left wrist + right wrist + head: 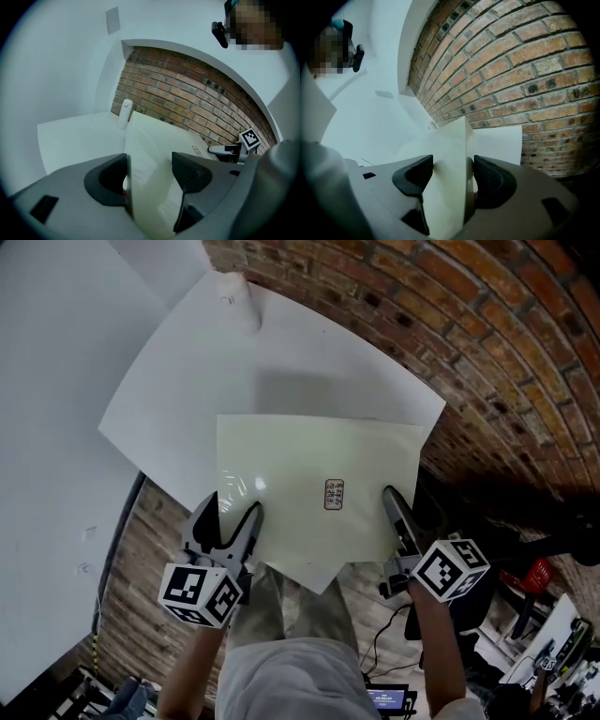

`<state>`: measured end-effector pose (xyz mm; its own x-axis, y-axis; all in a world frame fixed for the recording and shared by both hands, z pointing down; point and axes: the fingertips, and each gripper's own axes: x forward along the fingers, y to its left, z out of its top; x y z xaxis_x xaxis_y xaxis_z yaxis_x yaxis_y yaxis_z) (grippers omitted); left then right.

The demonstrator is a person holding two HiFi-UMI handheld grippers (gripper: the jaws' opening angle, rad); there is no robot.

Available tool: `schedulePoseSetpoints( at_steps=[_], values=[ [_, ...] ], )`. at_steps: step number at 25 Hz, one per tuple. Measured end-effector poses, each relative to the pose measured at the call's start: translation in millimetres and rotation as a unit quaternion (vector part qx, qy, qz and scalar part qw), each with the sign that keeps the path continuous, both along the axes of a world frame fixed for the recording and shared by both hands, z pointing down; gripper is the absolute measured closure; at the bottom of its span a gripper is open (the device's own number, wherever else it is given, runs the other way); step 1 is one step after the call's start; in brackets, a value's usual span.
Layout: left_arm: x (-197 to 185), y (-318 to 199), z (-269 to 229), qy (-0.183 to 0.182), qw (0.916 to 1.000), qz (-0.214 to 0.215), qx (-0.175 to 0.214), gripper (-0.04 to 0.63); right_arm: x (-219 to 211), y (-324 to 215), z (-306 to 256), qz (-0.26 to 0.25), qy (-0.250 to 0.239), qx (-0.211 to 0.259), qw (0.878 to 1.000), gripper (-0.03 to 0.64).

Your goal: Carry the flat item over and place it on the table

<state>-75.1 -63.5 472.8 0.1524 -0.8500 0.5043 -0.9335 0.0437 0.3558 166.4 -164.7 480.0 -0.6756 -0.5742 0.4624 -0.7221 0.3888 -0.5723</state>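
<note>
Over the white table hangs the flat item, fingers of left gripper and right gripper clamped on its near edge; setting down remains.

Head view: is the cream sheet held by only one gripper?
No, the left gripper grips the cream sheet near its left edge and the right gripper grips it near its right edge.

Count: one flat cream sheet, one white table, one small white cylinder. Two claws: left claw, right claw.
</note>
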Motion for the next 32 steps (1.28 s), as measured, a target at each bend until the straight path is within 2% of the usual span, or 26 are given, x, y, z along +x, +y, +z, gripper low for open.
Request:
schedulePoseSetpoints(
  at_steps=[18,32],
  values=[
    [-7,-58,89,0.012,0.9995,-0.003,-0.031,0.286,-7,-58,91,-0.001,0.020,-0.029,0.999,0.347],
    [-9,-78,127,0.015,0.9988,-0.003,-0.046,0.287,-8,-79,128,0.003,0.028,-0.040,0.999,0.347]
  ],
)
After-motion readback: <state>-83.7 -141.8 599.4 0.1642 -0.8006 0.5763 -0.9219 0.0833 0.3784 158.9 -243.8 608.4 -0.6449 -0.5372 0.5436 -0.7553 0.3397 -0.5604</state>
